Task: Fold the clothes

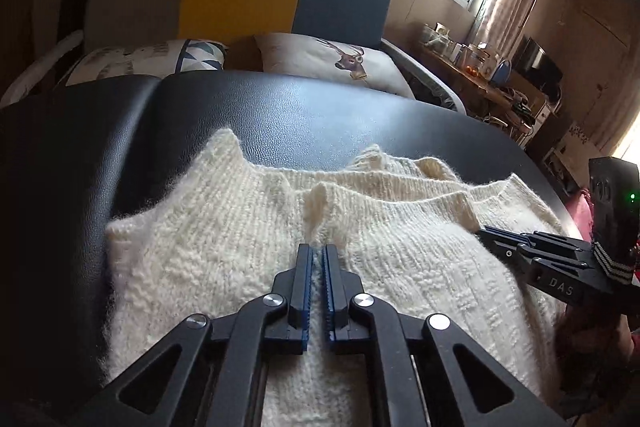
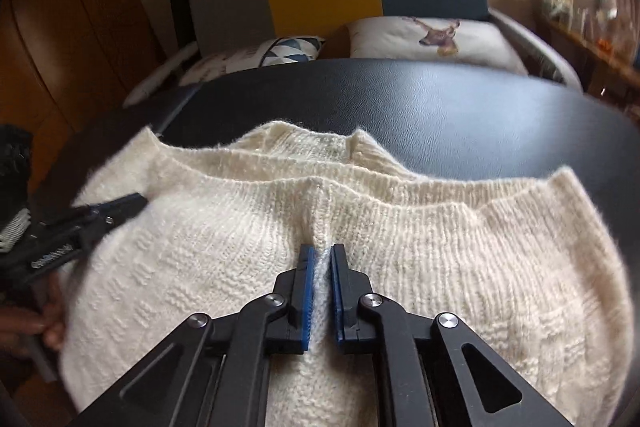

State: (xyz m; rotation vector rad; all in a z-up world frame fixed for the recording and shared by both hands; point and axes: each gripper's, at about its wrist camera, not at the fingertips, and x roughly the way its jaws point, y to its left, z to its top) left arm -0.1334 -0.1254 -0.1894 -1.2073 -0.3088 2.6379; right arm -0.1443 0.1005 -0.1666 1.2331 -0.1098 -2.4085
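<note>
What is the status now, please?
Left gripper shut on sweater. Right gripper shut on sweater too. Nothing in the way.

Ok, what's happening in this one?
A person is folding a cream knitted sweater on a black padded table, with a handheld gripper in each hand. The left gripper and the right gripper each have their jaws pinched on a ridge of the knit. The sweater lies bunched in layers, so the fold looks under way, not finished.
</note>
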